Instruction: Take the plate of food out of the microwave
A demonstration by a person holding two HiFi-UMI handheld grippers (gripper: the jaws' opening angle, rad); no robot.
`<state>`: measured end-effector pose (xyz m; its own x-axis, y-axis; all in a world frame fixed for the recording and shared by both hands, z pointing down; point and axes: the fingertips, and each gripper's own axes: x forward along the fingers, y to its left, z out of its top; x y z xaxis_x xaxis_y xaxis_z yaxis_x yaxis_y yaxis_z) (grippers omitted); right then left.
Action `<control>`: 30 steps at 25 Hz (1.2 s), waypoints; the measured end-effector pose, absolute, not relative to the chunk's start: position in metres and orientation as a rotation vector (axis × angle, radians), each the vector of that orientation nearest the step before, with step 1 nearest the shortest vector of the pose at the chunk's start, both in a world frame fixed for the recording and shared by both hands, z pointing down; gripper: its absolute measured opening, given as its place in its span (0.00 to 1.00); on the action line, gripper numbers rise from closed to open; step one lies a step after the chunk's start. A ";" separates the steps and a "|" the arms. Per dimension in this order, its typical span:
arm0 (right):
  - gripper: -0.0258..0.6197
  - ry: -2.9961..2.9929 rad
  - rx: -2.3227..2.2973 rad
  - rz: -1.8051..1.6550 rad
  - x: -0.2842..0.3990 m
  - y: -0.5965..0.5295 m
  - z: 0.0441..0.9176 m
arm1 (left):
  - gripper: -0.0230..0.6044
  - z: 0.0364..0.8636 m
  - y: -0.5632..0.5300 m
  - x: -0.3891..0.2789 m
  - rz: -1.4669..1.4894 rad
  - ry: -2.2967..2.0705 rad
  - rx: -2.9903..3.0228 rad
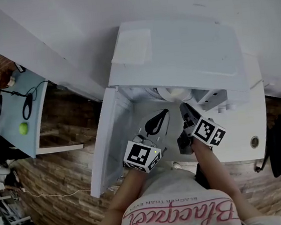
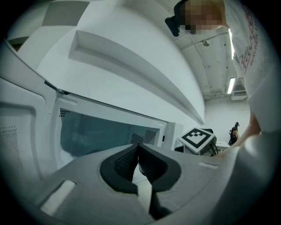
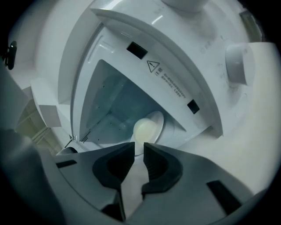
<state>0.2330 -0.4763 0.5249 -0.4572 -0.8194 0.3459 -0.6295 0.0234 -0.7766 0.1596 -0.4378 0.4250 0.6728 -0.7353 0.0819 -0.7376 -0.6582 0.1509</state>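
- Microwave [image 1: 174, 50]: white, is sitting on a white counter [image 1: 243, 128]. Its door [image 1: 108, 138] is hanging wide open to the left, leaving the cavity [image 3: 114, 110] exposed.
- Plate [image 3: 159, 123]: white, is resting on the cavity floor inside the microwave, towards the back. It is carrying a pale, rounded portion of food [image 3: 145, 130]. From the head view only the plate's near edge [image 1: 175, 94] is showing under the top of the microwave.
- Left hand-held gripper [image 1: 157, 118]: is hovering just in front of the open cavity and pointing inwards. In its own view the jaws [image 2: 137, 148] are meeting at the tips, with nothing between them. It is touching neither plate nor microwave.
- Right hand-held gripper [image 1: 186, 110]: is hovering beside the left one at the mouth of the cavity. In its own view the jaws [image 3: 138, 147] are standing slightly apart with a narrow gap and nothing in it. The plate is lying beyond the tips, in line with the gap and apart from them.
- Control knob [image 3: 237, 66]: white, is sitting on the microwave's front panel to the right of the opening.
- Side table [image 1: 17, 113]: light blue, is standing well apart at the left on a wooden floor [image 1: 66, 123]. It is holding a green ball [image 1: 23, 128] and a black cable [image 1: 27, 104].
- Person: is standing at the counter in a light shirt [image 1: 176, 201] with red lettering.
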 end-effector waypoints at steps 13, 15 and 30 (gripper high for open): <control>0.18 1.880 -1.418 -1.580 0.231 -0.496 0.550 | 0.05 0.439 -0.446 0.152 0.041 -1.225 2.666; 0.18 1.845 -1.406 -1.598 0.231 -0.498 0.552 | 0.05 0.442 -0.446 0.152 0.044 -1.224 2.662; 0.14 1.713 -1.582 -1.691 0.237 -0.518 0.564 | 0.05 0.452 -0.459 0.152 0.058 -1.198 2.646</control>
<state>0.2374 -0.5177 0.5640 -0.3731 -0.7936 0.4806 -0.4906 -0.2709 -0.8282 0.1518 -0.4586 0.4517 0.6640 -0.7359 0.1321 -0.7452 -0.6371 0.1970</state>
